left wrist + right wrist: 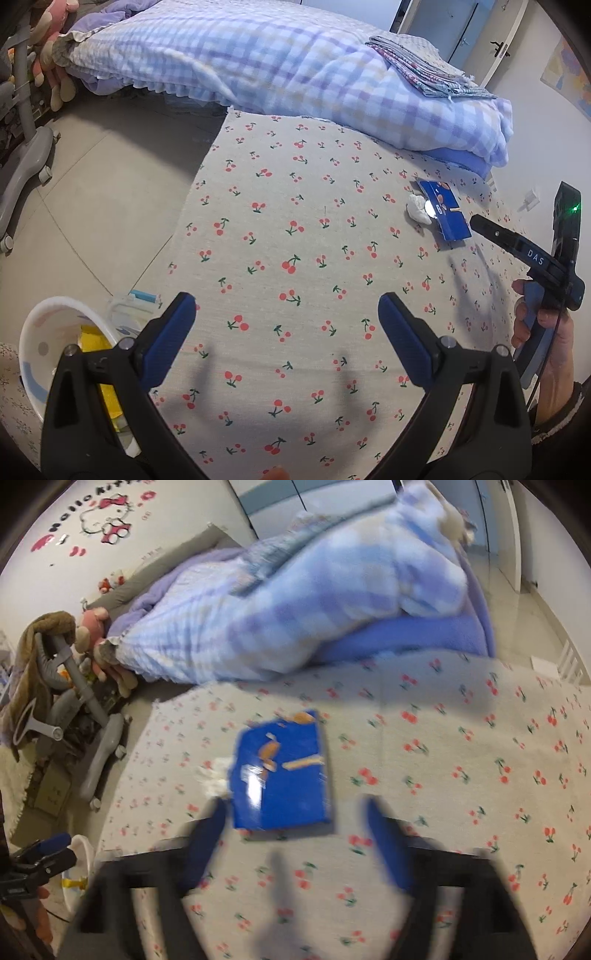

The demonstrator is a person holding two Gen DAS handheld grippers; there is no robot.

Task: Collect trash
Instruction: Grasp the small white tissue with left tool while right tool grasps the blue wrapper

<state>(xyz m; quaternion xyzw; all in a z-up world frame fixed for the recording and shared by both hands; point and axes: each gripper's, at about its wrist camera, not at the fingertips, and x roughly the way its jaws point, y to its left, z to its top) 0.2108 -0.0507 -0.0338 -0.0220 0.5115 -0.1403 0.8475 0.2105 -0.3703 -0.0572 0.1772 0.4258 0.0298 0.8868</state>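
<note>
A blue snack wrapper [282, 771] lies flat on the cherry-print cloth [443, 775], with a crumpled white tissue [216, 781] against its left edge. My right gripper [295, 804] is open, and the wrapper's near edge shows between its blurred blue fingertips, with no pad pressing on it. The left wrist view has the wrapper [445, 214] and tissue [419, 210] far right, one right-gripper finger [495, 232] beside them. My left gripper [286, 310] is open over bare cloth, nothing between its fingers. A white bin [33, 332] with yellow trash stands at lower left.
A plaid duvet [295, 62] with a folded cloth [424, 66] on top borders the cherry cloth at the back. A grey wheeled chair base [22, 170] and plush toys [55, 55] stand left on the tiled floor [110, 184]. A small packet [136, 302] lies beside the bin.
</note>
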